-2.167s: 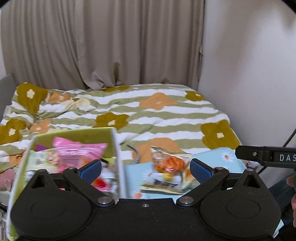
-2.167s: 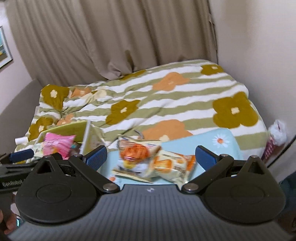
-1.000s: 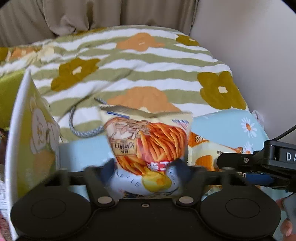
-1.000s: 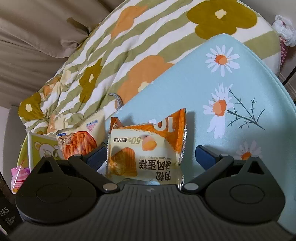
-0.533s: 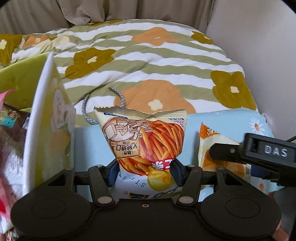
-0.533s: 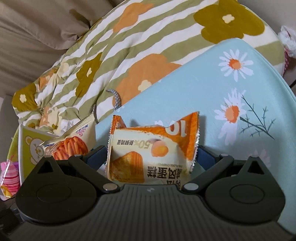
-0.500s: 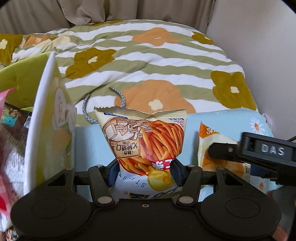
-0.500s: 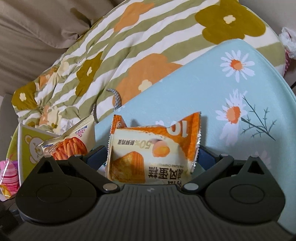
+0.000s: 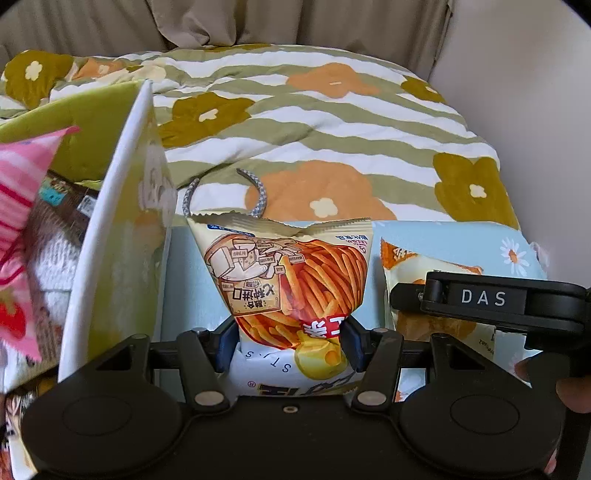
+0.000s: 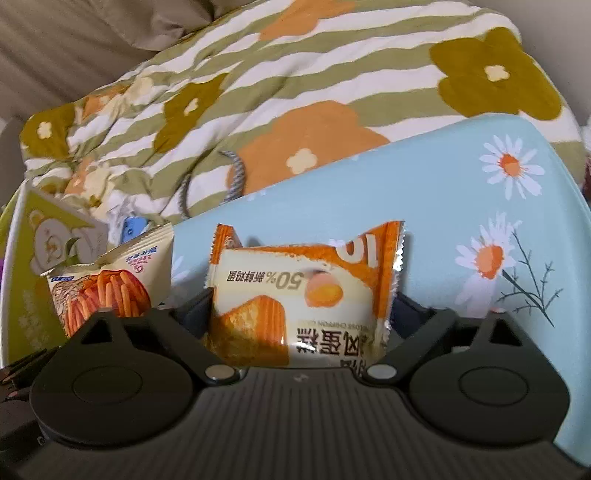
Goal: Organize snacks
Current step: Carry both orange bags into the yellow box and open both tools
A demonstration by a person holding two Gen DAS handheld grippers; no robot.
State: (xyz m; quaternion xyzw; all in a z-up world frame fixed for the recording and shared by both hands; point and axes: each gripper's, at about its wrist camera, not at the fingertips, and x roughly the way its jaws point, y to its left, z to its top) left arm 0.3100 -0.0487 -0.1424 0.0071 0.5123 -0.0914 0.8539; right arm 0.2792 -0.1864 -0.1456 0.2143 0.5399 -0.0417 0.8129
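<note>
My left gripper (image 9: 290, 341) is shut on a bag of orange stick snacks (image 9: 291, 273), held upright above the light blue daisy tray (image 9: 192, 280). The same bag shows at the left of the right wrist view (image 10: 107, 284). My right gripper (image 10: 301, 314) is shut on an orange and cream cake packet (image 10: 303, 291), lifted over the tray (image 10: 461, 206). That packet and the right gripper body show at the right of the left wrist view (image 9: 436, 295). A green and white box (image 9: 110, 236) with a bear print stands left of the tray and holds several snacks, among them a pink packet (image 9: 22, 192).
The tray rests on a bed with a striped flower quilt (image 9: 332, 122). A grey cord loop (image 9: 225, 192) lies on the quilt behind the tray. A beige curtain (image 9: 258, 22) and a wall (image 9: 517, 92) bound the bed.
Both grippers have closed on their packets and lifted them off the tray. The left gripper has shifted towards the box, which now fills more of the left side.
</note>
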